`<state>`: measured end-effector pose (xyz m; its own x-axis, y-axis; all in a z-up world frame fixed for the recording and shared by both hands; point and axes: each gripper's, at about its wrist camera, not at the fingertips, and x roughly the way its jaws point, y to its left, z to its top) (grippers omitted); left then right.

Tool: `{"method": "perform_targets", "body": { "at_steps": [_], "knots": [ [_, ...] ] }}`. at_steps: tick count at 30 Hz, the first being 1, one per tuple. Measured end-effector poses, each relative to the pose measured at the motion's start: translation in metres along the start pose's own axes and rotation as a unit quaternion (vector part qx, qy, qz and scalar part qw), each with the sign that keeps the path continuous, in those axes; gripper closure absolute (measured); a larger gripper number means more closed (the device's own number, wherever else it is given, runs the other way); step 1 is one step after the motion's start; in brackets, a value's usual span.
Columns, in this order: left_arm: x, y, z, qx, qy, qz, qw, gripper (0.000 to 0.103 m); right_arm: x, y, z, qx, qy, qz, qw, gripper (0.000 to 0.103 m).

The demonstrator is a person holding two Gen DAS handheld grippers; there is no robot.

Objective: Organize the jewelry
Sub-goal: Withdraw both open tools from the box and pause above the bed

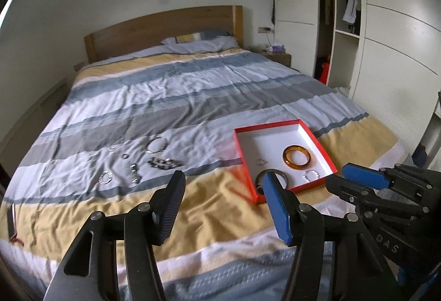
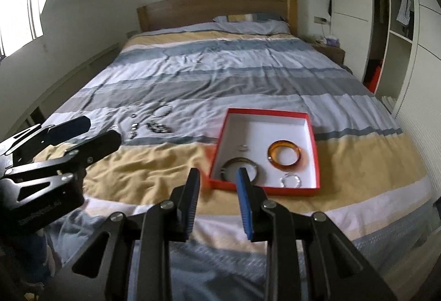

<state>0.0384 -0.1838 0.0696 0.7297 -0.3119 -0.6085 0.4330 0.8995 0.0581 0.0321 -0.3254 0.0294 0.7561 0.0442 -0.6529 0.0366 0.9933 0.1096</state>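
Note:
A red box [image 1: 317, 142] [image 2: 226, 132] with a white inside lies on the bed. In it are an amber bangle [image 1: 297, 157] [image 2: 285, 155], a dark bangle [image 1: 278, 175] [image 2: 228, 164], a small beaded bracelet [image 1: 311, 175] [image 2: 289, 180] and a small ring [image 1: 260, 161] [image 2: 243, 147]. Loose silver jewelry lies left of the box: a silver bangle [image 1: 157, 144] [image 2: 162, 110], a dark chain bracelet [image 1: 165, 163] [image 2: 159, 128] and small pieces [image 1: 106, 177]. My left gripper [image 1: 224, 181] [image 2: 100, 130] is open and empty above the bedspread. My right gripper [image 2: 217, 177] [image 1: 337, 172] is open and empty, just before the box's near edge.
The striped bedspread [image 1: 193, 97] covers a wide bed with a wooden headboard [image 1: 165, 31] and a pillow [image 1: 204, 40]. A white wardrobe [image 1: 386, 39] stands on the right, a nightstand [image 1: 278, 55] beside the headboard.

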Motion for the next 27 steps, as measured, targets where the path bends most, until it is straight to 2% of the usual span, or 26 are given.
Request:
{"method": "perform_targets", "body": {
  "at_steps": [6, 11, 14, 17, 23, 27],
  "knots": [
    [-0.038, 0.007, -0.019, -0.012, -0.015, 0.022, 0.9996, 0.043, -0.024, 0.020, -0.012, -0.004, -0.009, 0.012, 1.000, 0.077],
    [-0.069, 0.015, -0.031, -0.020, -0.034, 0.047, 0.9981, 0.032, -0.045, 0.035, -0.019, -0.009, -0.023, 0.016, 1.000, 0.077],
    [-0.088, 0.022, -0.038, -0.029, -0.045, 0.060, 0.9968, 0.028, -0.057, 0.045, -0.023, -0.015, -0.029, 0.014, 0.999, 0.075],
    [-0.100, 0.027, -0.045, -0.038, -0.050, 0.069, 0.9956, 0.026, -0.067, 0.054, -0.027, -0.023, -0.036, 0.010, 0.999, 0.067],
    [-0.120, 0.038, -0.062, -0.054, -0.054, 0.086, 0.9934, 0.020, -0.082, 0.072, -0.031, -0.041, -0.049, -0.002, 0.998, 0.066],
    [-0.128, 0.049, -0.073, -0.071, -0.052, 0.100, 0.9911, 0.019, -0.091, 0.084, -0.033, -0.052, -0.058, -0.005, 0.997, 0.066]
  ]
}}
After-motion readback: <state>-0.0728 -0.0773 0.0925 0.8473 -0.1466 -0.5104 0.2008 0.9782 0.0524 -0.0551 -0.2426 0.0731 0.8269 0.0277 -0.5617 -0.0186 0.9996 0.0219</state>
